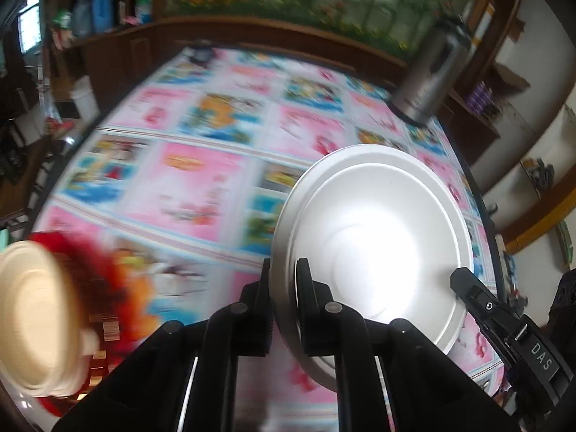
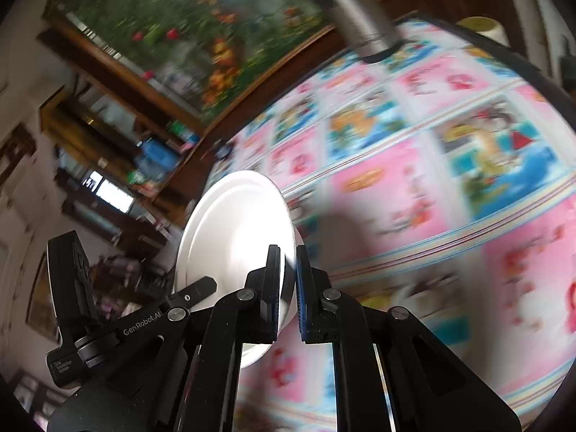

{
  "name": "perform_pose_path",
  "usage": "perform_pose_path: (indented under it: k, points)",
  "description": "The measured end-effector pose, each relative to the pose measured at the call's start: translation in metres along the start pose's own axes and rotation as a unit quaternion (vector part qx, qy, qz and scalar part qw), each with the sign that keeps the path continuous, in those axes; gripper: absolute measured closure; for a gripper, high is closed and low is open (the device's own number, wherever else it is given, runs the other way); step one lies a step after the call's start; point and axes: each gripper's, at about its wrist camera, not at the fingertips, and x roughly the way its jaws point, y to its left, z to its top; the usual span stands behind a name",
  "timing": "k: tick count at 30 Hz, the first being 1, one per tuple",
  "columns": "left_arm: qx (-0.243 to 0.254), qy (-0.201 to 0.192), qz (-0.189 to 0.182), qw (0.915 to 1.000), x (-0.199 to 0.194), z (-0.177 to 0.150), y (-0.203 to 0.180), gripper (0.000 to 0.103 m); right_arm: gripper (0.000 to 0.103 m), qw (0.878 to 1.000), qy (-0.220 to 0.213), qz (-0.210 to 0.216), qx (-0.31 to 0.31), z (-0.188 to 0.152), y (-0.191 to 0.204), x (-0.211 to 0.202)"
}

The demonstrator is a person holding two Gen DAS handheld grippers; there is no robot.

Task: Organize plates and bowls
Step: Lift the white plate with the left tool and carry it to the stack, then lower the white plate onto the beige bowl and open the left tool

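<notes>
Left gripper [image 1: 282, 280]: clenched on the rim of one white plate [image 1: 374, 237], which is held tilted above the patterned tablecloth [image 1: 201, 180]. Right gripper [image 2: 287, 273]: clenched on the opposite rim of the same plate [image 2: 234, 237].

Left wrist view only: one cream bowl [image 1: 36, 316] at the lower left, blurred, beside a red item [image 1: 97, 270] that cannot be identified; the right gripper's finger [image 1: 464, 284] on the plate rim.

Right wrist view only: the left gripper's finger [image 2: 196, 289] against the plate.

Both views: one steel jug [image 1: 428, 79] standing at the far edge of the table.

Count: one plate, one bowl, one jug.
</notes>
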Motion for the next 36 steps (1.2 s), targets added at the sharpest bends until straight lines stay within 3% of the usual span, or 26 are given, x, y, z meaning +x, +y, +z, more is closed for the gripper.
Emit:
perform_pose_path:
  k: [8, 14, 21, 36]
  points:
    - [-0.017, -0.060, 0.071, 0.9955, -0.074, -0.014, 0.089, 0.092, 0.095, 0.995, 0.042, 0.047, -0.078, -0.037, 0.102, 0.037]
    - [-0.047, -0.054, 0.104, 0.9920, -0.097, -0.031, 0.160, 0.091, 0.095, 0.985, 0.085, 0.069, -0.131, -0.075, 0.163, 0.073]
    - [-0.079, -0.033, 0.118, 0.9894, -0.092, -0.043, 0.208, 0.091, 0.095, 0.978, 0.122, 0.060, -0.161, -0.104, 0.190, 0.108]
    - [-0.064, -0.010, 0.128, 0.9897, -0.080, -0.054, 0.217, 0.088, 0.095, 0.974, 0.152, 0.032, -0.165, -0.123, 0.190, 0.140]
